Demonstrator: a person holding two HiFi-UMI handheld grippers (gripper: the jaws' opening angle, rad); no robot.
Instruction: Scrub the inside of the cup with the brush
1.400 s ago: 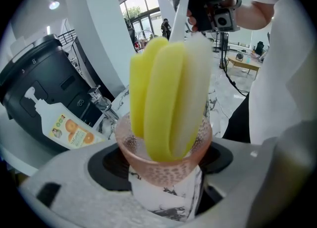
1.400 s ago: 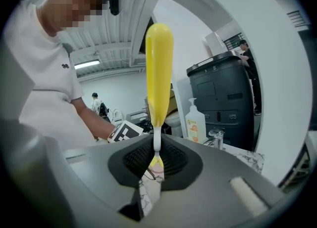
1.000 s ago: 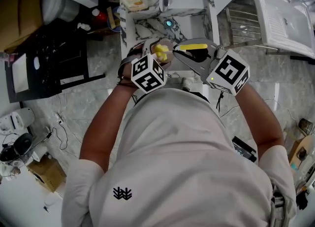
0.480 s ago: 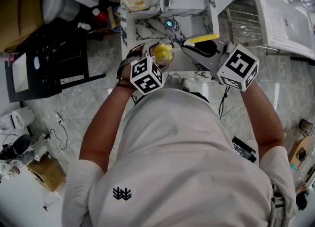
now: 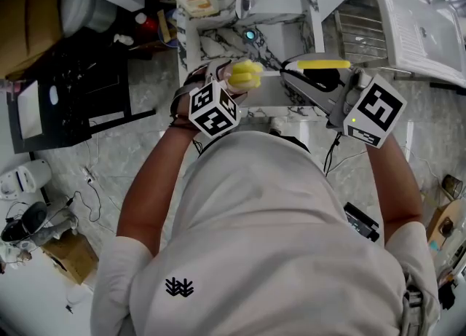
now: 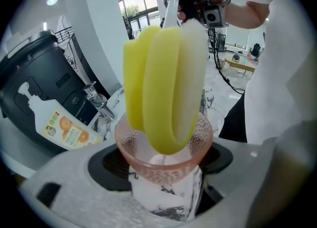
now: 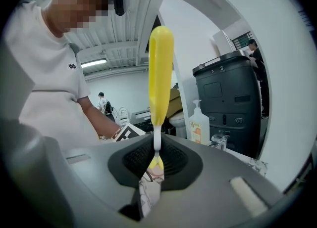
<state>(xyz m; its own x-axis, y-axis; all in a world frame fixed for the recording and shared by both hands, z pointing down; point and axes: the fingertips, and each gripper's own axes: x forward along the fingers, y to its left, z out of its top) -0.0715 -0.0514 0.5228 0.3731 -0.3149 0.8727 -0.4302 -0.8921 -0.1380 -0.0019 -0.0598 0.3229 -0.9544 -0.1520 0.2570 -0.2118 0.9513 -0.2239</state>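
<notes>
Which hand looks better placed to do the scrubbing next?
Right. The right tool clamps the brush by its handle, and the sponge head dips into the cup, which the left tool grips.

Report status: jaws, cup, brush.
Left gripper shut on pink cup. Right gripper shut on yellow sponge brush. Sponge tip in cup mouth, nothing else obstructing.

White T-shirt, grey left gripper and right gripper.
The short-sleeved T-shirt bears a small black emblem, and a dark band rings the left wrist. Each gripper carries a white cube with black square markers, the left cube and the right cube, and has black ribbed pads.
</notes>
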